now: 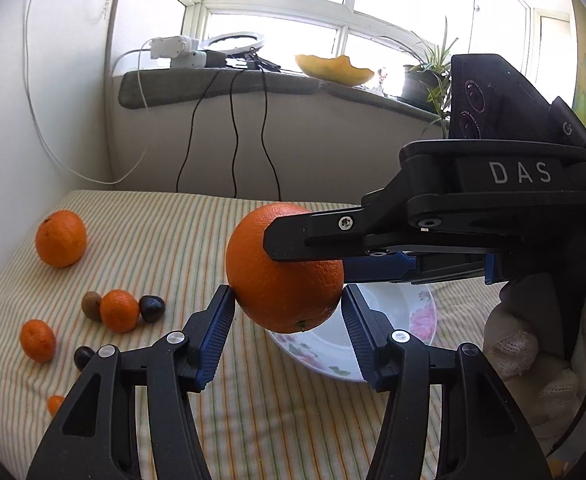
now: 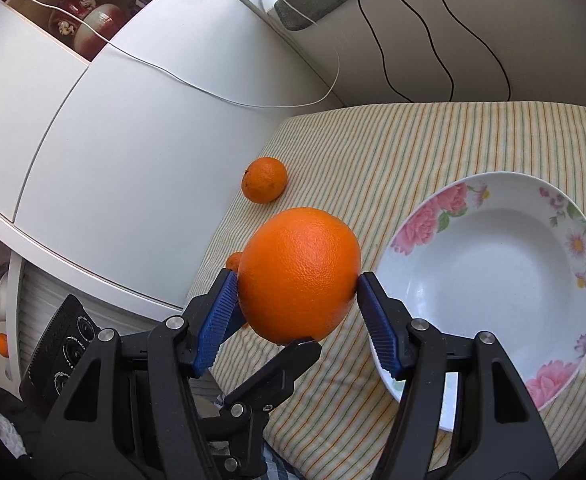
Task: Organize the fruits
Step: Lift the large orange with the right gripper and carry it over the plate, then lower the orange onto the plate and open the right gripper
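A large orange (image 1: 281, 276) hangs in the air above the striped cloth, gripped by both grippers at once. My left gripper (image 1: 287, 304) is shut on its lower sides, both blue pads touching the peel. My right gripper (image 2: 297, 288) is shut on the same orange (image 2: 299, 272); one of its fingers (image 1: 313, 236) lies across the fruit's top in the left wrist view. A white floral bowl (image 2: 413, 232) stands empty just right of the orange and partly under it (image 1: 421, 320). One left finger (image 2: 289, 360) shows below the fruit.
On the striped cloth (image 1: 165, 240) to the left lie a second orange (image 1: 61, 238), mandarins (image 1: 119, 310), a kiwi (image 1: 91, 305) and two dark fruits (image 1: 152, 308). A white cabinet (image 2: 113, 152) borders the left edge. Cables hang from the windowsill (image 1: 221, 84). A gloved hand (image 1: 533, 340) holds the right gripper.
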